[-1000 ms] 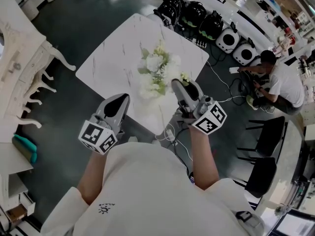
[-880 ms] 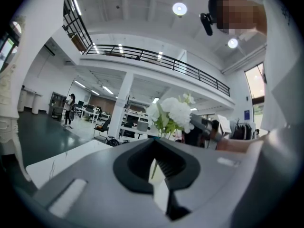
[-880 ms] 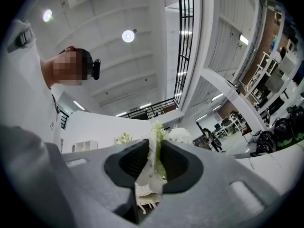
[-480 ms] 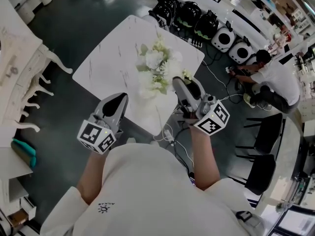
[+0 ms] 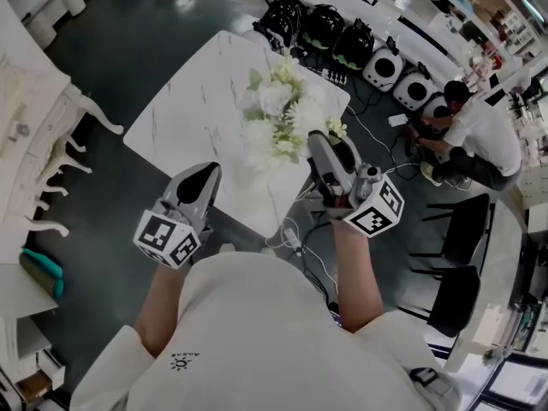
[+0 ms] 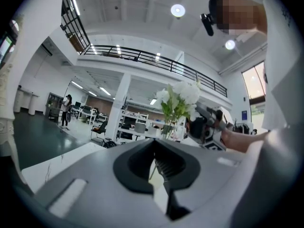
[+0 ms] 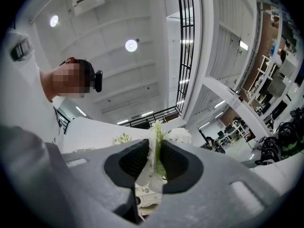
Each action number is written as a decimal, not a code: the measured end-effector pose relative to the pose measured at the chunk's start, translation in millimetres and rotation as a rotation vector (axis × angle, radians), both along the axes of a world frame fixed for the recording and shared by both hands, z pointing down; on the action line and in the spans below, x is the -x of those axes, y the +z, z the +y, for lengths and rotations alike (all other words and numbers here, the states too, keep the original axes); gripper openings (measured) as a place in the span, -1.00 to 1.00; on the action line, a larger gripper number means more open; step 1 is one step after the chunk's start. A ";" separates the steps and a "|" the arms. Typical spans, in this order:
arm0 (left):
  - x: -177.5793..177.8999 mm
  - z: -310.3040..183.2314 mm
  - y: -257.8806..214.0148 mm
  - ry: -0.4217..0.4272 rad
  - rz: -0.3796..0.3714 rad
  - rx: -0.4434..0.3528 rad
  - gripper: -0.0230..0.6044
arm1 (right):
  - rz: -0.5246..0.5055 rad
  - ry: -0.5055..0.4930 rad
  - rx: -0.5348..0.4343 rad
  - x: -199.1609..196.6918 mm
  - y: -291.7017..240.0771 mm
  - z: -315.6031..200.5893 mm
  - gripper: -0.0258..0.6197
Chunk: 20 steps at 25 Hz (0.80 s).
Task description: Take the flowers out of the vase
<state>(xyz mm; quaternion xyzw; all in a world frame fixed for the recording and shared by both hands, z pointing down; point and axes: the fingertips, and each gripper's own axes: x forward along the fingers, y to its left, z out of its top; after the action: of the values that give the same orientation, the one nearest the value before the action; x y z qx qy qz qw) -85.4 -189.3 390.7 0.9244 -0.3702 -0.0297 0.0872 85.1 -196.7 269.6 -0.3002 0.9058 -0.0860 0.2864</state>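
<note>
Since a second ago the flowers (image 5: 278, 122) have been raised slightly above the white marble table (image 5: 184, 114). They are carried by the right gripper (image 5: 321, 144), whose jaws are narrowed onto the green stems, as is seen in the right gripper view. The vase cannot be made out, since whatever stands below is covered by the blooms. The left gripper (image 5: 208, 171) is held near the table's near edge, its jaws brought together with nothing between them.
</note>
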 end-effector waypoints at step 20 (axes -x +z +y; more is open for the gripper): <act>-15.9 2.4 -1.0 0.041 -0.003 -0.006 -0.96 | -0.064 0.077 -0.030 -47.5 -18.9 26.3 -0.67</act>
<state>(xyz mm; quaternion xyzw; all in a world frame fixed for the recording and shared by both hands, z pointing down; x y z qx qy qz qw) -69.5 -186.8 389.7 0.9321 -0.3511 -0.0277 0.0847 132.6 -170.4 250.7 -0.3274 0.8851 -0.0710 0.3230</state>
